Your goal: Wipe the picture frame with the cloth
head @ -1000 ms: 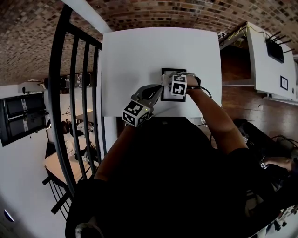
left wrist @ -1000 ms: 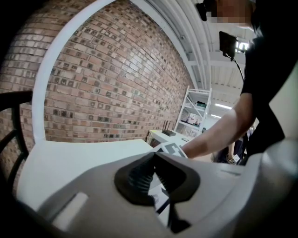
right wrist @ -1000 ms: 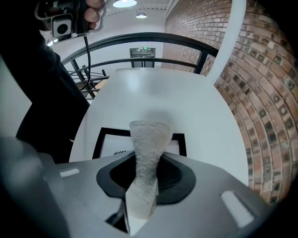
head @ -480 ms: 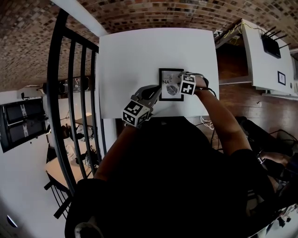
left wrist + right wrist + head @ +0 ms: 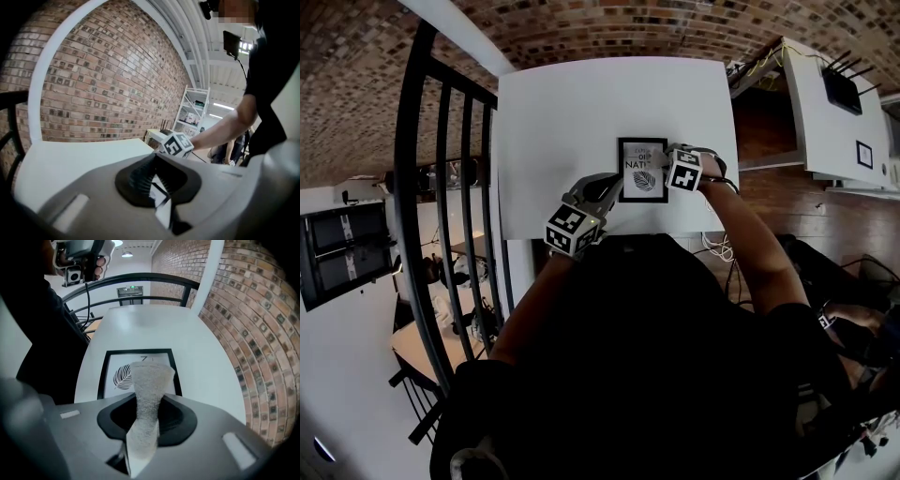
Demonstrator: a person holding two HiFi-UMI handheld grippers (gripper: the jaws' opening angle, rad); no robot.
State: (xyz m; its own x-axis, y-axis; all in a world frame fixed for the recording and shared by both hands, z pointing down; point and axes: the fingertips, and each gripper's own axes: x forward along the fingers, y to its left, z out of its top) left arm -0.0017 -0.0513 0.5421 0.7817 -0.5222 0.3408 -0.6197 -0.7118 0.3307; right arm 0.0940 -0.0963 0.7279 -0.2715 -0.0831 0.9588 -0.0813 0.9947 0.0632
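Observation:
A black picture frame (image 5: pixel 643 171) with a leaf print lies flat near the front edge of the white table (image 5: pixel 581 103). My left gripper (image 5: pixel 616 186) reaches it from the lower left. In the left gripper view its jaws are shut on the frame's (image 5: pixel 162 212) black-edged corner. My right gripper (image 5: pixel 668 167) sits at the frame's right edge. It is shut on a grey cloth (image 5: pixel 149 385), which sticks up from the jaws and hangs over the near side of the frame (image 5: pixel 117 376). In the head view the right gripper hides the cloth.
A black metal railing (image 5: pixel 450 187) runs along the table's left side. A second white table (image 5: pixel 825 112) carrying a black router (image 5: pixel 855 92) stands to the right, across a gap. A brick wall (image 5: pixel 243 324) lies beyond the table's far edge.
My right gripper has slid with the cloth from the frame's face to its right edge, uncovering the print. The left gripper has kept its hold on the frame.

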